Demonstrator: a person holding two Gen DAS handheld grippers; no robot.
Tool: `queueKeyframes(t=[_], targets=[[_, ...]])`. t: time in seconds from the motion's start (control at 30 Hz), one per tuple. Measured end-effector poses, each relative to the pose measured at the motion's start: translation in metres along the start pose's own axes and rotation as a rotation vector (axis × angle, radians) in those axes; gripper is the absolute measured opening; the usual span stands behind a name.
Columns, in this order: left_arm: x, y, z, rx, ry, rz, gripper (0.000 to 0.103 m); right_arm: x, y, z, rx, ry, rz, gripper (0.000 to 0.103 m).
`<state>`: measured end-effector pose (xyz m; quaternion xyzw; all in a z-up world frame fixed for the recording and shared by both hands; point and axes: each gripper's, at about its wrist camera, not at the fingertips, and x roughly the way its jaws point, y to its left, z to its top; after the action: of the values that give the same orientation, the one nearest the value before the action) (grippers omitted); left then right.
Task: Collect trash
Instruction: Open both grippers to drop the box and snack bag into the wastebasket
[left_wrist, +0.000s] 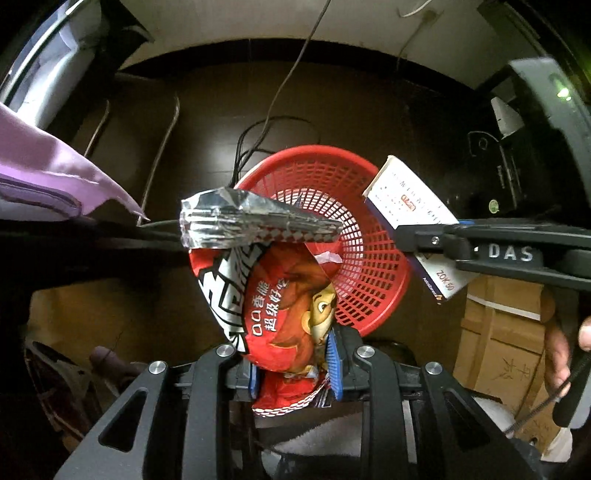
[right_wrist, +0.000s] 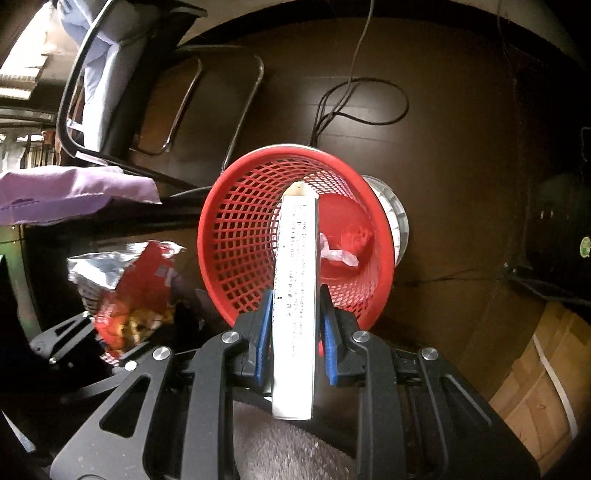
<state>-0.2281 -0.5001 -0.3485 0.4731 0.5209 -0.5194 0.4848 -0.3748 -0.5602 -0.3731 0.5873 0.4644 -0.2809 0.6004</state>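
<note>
My left gripper (left_wrist: 295, 363) is shut on a red snack bag (left_wrist: 273, 295) with a foil inside, held over the near rim of a red mesh basket (left_wrist: 369, 258) on the dark floor. My right gripper (right_wrist: 295, 332) is shut on a flat white box (right_wrist: 295, 288), its far end over the basket (right_wrist: 240, 240). A crumpled scrap (right_wrist: 341, 251) lies in the basket's bottom. The right gripper (left_wrist: 424, 240) with the box (left_wrist: 406, 199) shows in the left wrist view, and the bag (right_wrist: 133, 284) in the right wrist view.
A purple cloth (left_wrist: 55, 173) hangs at the left over a dark edge. A chair frame (right_wrist: 166, 110) and black cables (right_wrist: 354, 103) lie behind the basket. Cardboard boxes (left_wrist: 506, 343) stand at the right. A white round object (right_wrist: 391, 218) sits behind the basket.
</note>
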Motion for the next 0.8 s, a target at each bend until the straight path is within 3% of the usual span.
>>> queueKeyframes(t=[0.2,0.5,0.53,0.57,0.6,0.63,0.7,0.8], targets=[[0.020,0.004,0.017,-0.045,0.044,-0.034,0.028,0.010,0.003,0.010,0.027,0.023,0.012,0.026],[0.020,0.012,0.026,-0.102,0.082,-0.106,0.031,0.014,-0.002,0.014,0.051,0.045,0.019,0.027],[0.020,0.010,0.026,-0.097,0.080,-0.110,0.038,0.015,-0.002,0.015,0.053,0.047,0.020,0.028],[0.019,0.009,0.027,-0.096,0.079,-0.108,0.056,0.015,-0.003,0.015,0.059,0.048,0.021,0.028],[0.019,0.010,0.027,-0.102,0.081,-0.099,0.068,0.016,-0.003,0.015,0.066,0.053,0.020,0.031],[0.017,0.009,0.028,-0.110,0.071,-0.096,0.079,0.015,-0.004,0.015,0.078,0.054,0.019,0.039],[0.011,0.010,0.029,-0.113,0.050,-0.105,0.080,0.012,-0.005,0.016,0.088,0.043,0.023,0.047],[0.006,0.012,0.029,-0.131,0.048,-0.111,0.080,0.002,-0.005,0.016,0.082,0.018,0.020,0.048]])
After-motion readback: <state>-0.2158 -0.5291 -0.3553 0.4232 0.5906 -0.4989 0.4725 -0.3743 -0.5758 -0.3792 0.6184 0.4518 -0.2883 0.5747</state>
